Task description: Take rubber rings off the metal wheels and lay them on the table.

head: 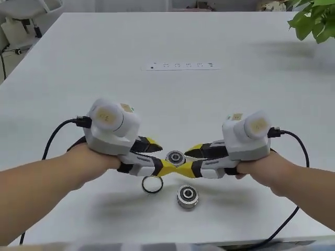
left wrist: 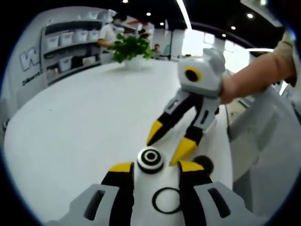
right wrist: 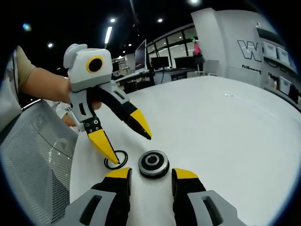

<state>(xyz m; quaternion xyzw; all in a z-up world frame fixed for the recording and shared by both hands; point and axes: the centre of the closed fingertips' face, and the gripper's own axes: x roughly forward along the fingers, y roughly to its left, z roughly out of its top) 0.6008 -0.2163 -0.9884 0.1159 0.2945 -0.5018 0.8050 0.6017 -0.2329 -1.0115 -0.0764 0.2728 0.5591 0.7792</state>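
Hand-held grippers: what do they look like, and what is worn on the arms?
The left hand-held gripper and right hand-held gripper match: pale grey and white bodies, with black jaws tipped in yellow. Each trails a black cable from its back. The forearms are bare, and a tan sleeve shows higher up the right arm.

My left gripper (left wrist: pixel 155 167) and right gripper (right wrist: pixel 152 173) are alike. Each bears two black jaws with yellow, wedge-shaped tips. The jaws are mounted on pale grey shells pierced by dark oblong slots. A black left cable (head: pixel 56 135) leaves the rear of the left unit, and a black right cable (head: pixel 297 144) leaves the rear of the right. A tan short sleeve (left wrist: pixel 288 49) covers my right upper arm.
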